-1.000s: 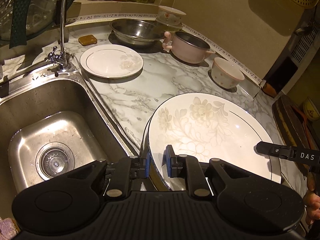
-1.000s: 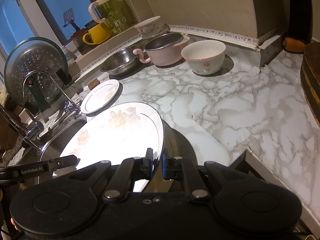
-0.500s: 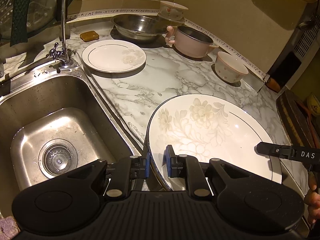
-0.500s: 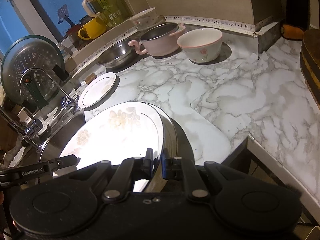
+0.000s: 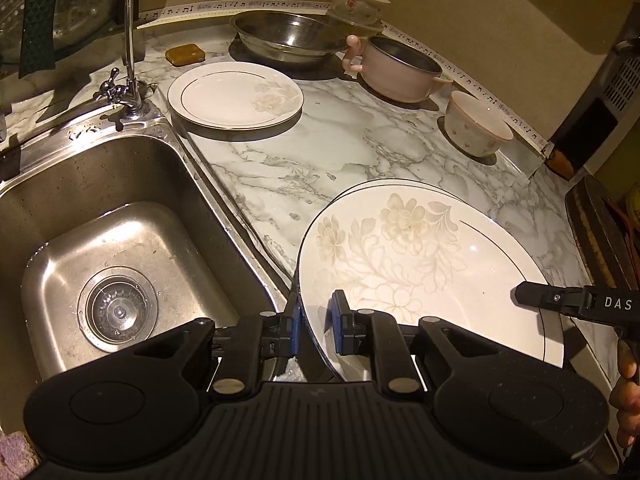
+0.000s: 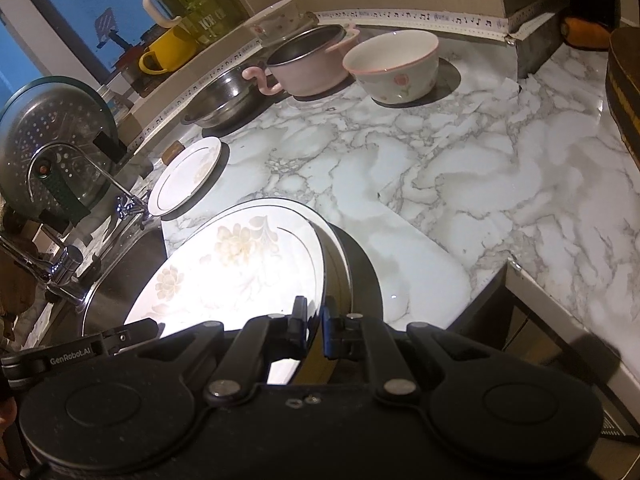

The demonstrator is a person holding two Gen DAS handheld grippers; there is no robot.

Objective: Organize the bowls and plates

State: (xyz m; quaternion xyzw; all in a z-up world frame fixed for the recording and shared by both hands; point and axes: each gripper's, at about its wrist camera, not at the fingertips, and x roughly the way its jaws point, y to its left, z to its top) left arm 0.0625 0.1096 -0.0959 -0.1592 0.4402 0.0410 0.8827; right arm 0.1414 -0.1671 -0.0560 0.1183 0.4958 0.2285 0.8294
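Observation:
A large white plate (image 5: pixel 420 264) with a pale flower pattern hangs above the front of the marble counter (image 5: pixel 340 152). My left gripper (image 5: pixel 316 324) is shut on its near left rim. My right gripper (image 6: pixel 314 320) is shut on the opposite rim of the same plate (image 6: pixel 240 264), and its finger (image 5: pixel 560 302) shows at the right of the left wrist view. A smaller flowered plate (image 5: pixel 236 94) lies flat on the counter by the tap. At the back stand a steel bowl (image 5: pixel 292 38), a pink pot (image 5: pixel 396 68) and a white bowl (image 5: pixel 476 124) with pink dots.
A steel sink (image 5: pixel 112 248) with a tap (image 5: pixel 130 40) fills the left. A dark wooden board (image 5: pixel 600 240) lies at the right. A ledge at the back holds a yellow mug (image 6: pixel 160 54), a green jug (image 6: pixel 196 4) and a small cup (image 6: pixel 276 16).
Both grippers keep their hold on the big plate. The views have tilted slightly, so the back of the counter sits higher in the picture; the plate keeps its place between the jaws.

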